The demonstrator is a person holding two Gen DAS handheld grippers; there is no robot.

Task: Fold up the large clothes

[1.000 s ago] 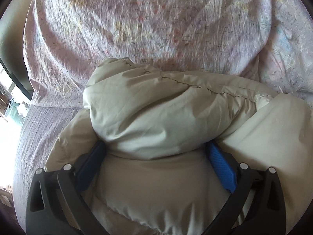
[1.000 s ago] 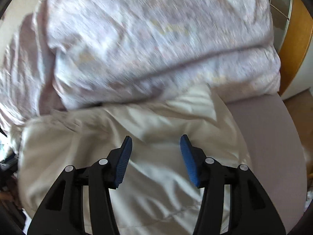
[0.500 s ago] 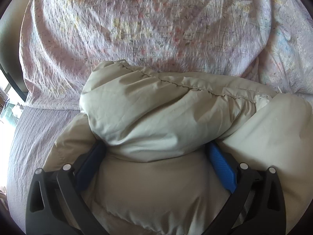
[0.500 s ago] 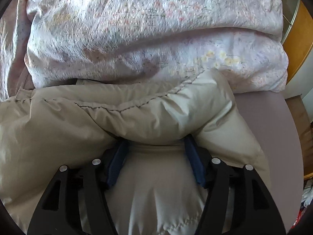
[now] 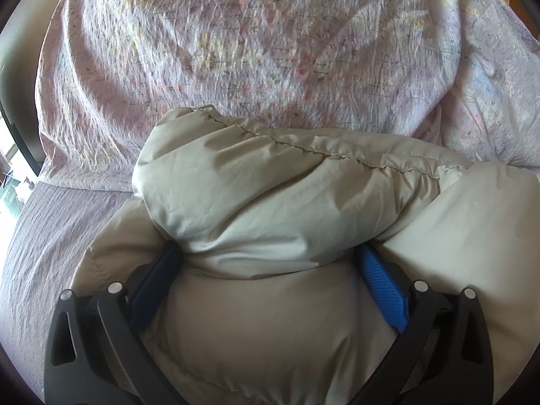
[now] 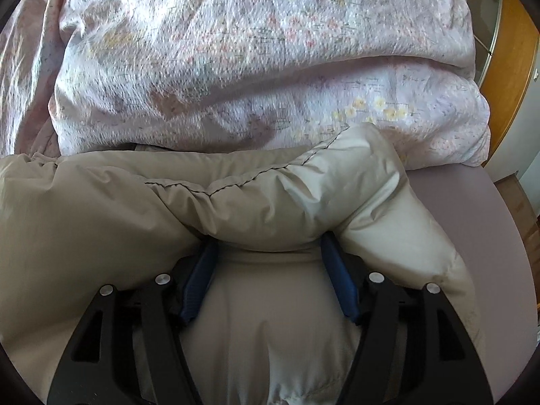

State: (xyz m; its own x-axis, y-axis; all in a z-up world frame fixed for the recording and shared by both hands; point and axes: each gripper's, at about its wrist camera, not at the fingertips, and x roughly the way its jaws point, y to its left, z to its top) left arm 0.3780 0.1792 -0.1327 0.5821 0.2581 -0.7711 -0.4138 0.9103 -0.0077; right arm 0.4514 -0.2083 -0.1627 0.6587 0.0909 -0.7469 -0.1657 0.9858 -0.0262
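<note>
Left gripper (image 5: 268, 253): fingers (image 5: 383, 290) set wide apart, a thick roll of the beige jacket (image 5: 270, 202) bulging between and over them. The fingertips are buried under the padding. The fabric fills the gap and appears clamped, though the exact contact at the tips is hidden.

Right gripper (image 6: 268, 243): same picture. Fingers (image 6: 339, 283) spread around a fat fold of the jacket (image 6: 236, 202), tips hidden beneath it, padding packed between the blue pads.

Jacket: puffy, quilted, with a dark stitched seam running along the top of the held roll in both views. It lies on the bed, on a mauve sheet (image 5: 50, 236), with its far edge pushed up against a floral duvet (image 5: 253, 50). In the right wrist view the jacket's end sits just beside bare sheet (image 6: 472, 236) on the right, and the duvet (image 6: 253, 50) rises directly behind it, touching.

Surroundings: orange wooden furniture (image 6: 509, 77) at the right edge of the right wrist view; a bright window area at the far left edge of the left wrist view, detail too washed out to read.
</note>
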